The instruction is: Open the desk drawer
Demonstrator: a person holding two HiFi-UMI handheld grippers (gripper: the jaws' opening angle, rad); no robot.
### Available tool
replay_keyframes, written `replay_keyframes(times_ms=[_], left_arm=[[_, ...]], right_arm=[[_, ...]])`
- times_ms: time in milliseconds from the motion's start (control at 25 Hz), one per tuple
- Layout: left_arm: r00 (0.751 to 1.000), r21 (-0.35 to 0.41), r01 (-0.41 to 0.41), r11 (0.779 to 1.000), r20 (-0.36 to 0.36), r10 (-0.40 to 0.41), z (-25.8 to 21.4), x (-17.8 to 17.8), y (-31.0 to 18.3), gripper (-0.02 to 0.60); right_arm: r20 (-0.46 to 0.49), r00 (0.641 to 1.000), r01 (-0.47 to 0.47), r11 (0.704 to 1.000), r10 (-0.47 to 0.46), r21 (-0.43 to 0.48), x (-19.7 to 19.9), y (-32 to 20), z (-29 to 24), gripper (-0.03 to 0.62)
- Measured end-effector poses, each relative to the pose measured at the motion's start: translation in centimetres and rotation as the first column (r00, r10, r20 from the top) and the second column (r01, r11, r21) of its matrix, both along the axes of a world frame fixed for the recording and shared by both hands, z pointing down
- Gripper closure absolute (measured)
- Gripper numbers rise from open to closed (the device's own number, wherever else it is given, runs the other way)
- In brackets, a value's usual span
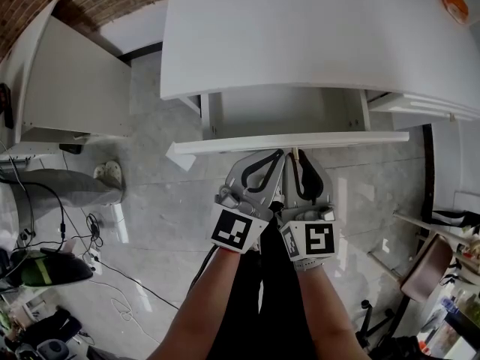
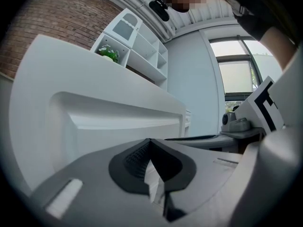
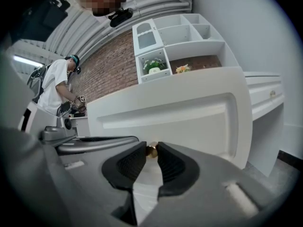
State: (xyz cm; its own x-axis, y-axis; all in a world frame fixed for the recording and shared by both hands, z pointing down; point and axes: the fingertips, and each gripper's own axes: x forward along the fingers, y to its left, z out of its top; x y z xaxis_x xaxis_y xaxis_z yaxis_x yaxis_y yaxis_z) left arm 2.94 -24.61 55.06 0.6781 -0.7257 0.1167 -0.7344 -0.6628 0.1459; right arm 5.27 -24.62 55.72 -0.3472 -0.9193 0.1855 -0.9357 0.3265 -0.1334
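The white desk (image 1: 300,36) has its drawer pulled out, and the empty inside (image 1: 277,111) shows behind the drawer front (image 1: 292,142). My right gripper (image 1: 297,154) is shut on the small brass knob (image 3: 151,151) at the middle of that front (image 3: 189,122). In the right gripper view the knob sits pinched between the dark pads (image 3: 171,162). My left gripper (image 1: 279,156) lies right beside it, to its left, shut with nothing between its tips (image 2: 150,141). It points at the drawer front (image 2: 118,122).
A second drawer unit (image 1: 427,105) adjoins the desk on the right, and an orange thing (image 1: 454,4) lies on the desk's far right corner. A white cabinet (image 1: 67,88) stands left. Cables (image 1: 75,231) and slippers (image 1: 111,172) lie on the floor. Another person (image 3: 54,86) stands further off.
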Motion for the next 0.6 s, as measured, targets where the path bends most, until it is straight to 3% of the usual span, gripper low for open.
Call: replay_keyframes(times_ms=[600], left_arm=[[1.000,-0.005,-0.025,1.000,0.017,0.026,0.1,0.3,3.3,0.597]], right_arm=[[-0.006,1.000,-0.018,1.000,0.018,-0.016,0.2,3.3,0.1,0.523]])
